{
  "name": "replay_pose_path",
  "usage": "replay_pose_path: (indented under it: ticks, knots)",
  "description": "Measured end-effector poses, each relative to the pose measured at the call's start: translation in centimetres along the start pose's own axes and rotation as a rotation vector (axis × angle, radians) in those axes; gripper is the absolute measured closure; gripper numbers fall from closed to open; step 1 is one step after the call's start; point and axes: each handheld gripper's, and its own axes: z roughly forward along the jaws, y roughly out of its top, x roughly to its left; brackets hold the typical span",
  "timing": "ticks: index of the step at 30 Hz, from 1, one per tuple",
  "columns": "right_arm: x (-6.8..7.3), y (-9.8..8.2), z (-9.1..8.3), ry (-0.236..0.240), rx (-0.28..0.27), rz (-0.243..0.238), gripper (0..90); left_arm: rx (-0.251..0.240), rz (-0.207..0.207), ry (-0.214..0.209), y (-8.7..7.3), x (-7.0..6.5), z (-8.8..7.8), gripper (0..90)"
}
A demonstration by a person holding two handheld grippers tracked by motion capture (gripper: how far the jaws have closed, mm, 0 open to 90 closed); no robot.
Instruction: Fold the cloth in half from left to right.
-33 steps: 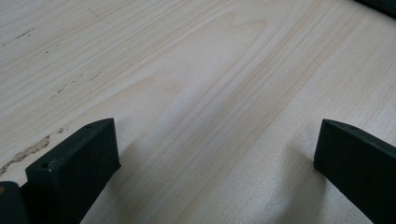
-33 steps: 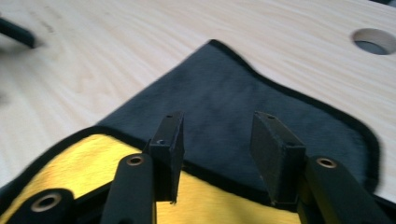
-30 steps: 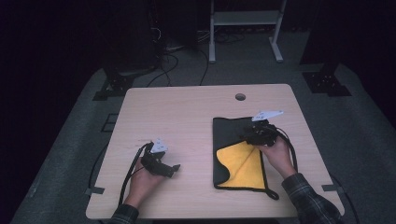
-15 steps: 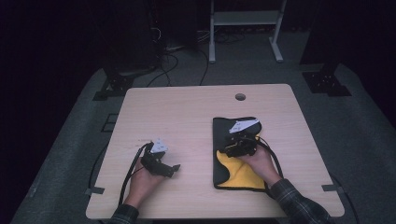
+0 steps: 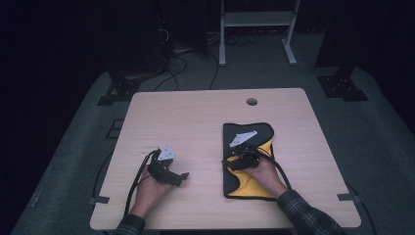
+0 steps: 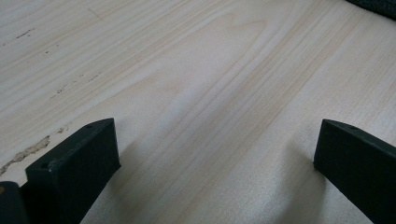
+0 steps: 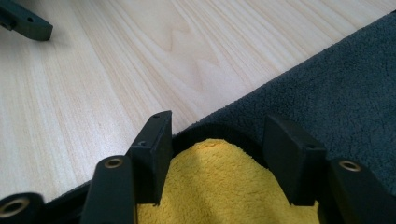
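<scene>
Since the earlier frame, the right claw [image 5: 234, 163] has slid toward lower centre, its jaws just closing slightly yet spread astride the folded cloth's [image 5: 249, 186] yellow edge, unpinched. Left claw [image 5: 182, 178] rests spread on the worktop [image 5: 195, 117], lower left.

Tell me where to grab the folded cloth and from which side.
Take the cloth at its dark-trimmed edge beside the bare wood, where the yellow inner face curls up off the table. That lifted lip gives something to pinch. Come in low from the cloth side, as the right tool is, one jaw either side of the lip.
</scene>
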Motion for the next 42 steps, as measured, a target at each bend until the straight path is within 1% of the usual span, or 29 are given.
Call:
replay_pose_path:
  ticks: [3, 6, 7, 8, 9, 12, 16, 21, 25, 33, 34, 38, 42]
  knots:
    - [0.0, -0.1, 0.0, 0.005, 0.006, -0.006, 50.5, 0.0, 0.0, 0.0, 0.0, 0.0, 0.0, 0.0]
    - [0.0, -0.1, 0.0, 0.032, 0.001, -0.005, 63.8, 0.001, 0.0, 0.0, 0.0, 0.0, 0.0, 0.0]
    - [0.1, -0.1, -0.1, 0.03, -0.003, -0.011, 67.4, 0.0, 0.0, 0.0, 0.0, 0.0, 0.0, 0.0]
    - [0.2, -0.1, -0.1, 0.03, -0.006, -0.016, 73.1, 0.001, 0.0, 0.0, 0.0, 0.0, 0.0, 0.0]
    - [0.3, -0.2, -0.3, 0.011, -0.009, -0.039, 80.3, 0.0, 0.0, 0.0, 0.0, 0.0, 0.0, 0.0]
    - [0.1, -0.2, -0.5, 0.024, -0.012, -0.025, 82.1, 0.001, 0.0, 0.0, 0.0, 0.0, 0.0, 0.0]
    - [-0.1, -0.2, -1.2, 0.032, -0.032, -0.016, 83.8, 0.002, 0.002, 0.0, 0.0, 0.0, 0.0, 0.0]
    - [0.0, -0.4, -3.3, 0.04, -0.066, -0.008, 83.9, 0.003, 0.005, 0.0, 0.0, 0.0, 0.0, 0.0]
    - [-0.2, -1.0, -5.0, 0.04, -0.087, 0.015, 83.9, 0.004, 0.005, 0.0, 0.0, 0.0, 0.0, 0.0]
    - [-0.5, -3.5, -8.4, 0.028, -0.102, 0.059, 84.0, 0.0, -0.002, 0.0, 0.0, 0.0, 0.0, 0.0]
    - [-0.4, -4.2, -9.2, 0.027, -0.106, 0.069, 84.0, 0.0, -0.002, 0.0, 0.0, 0.0, 0.0, 0.0]
    - [-0.3, -5.5, -10.4, 0.023, -0.102, 0.085, 84.1, 0.0, 0.001, 0.001, 0.0, 0.0, 0.0, 0.0]
    - [-0.1, -6.9, -11.6, 0.019, -0.109, 0.113, 84.1, -0.001, 0.0, 0.001, 0.0, 0.0, 0.0, 0.0]
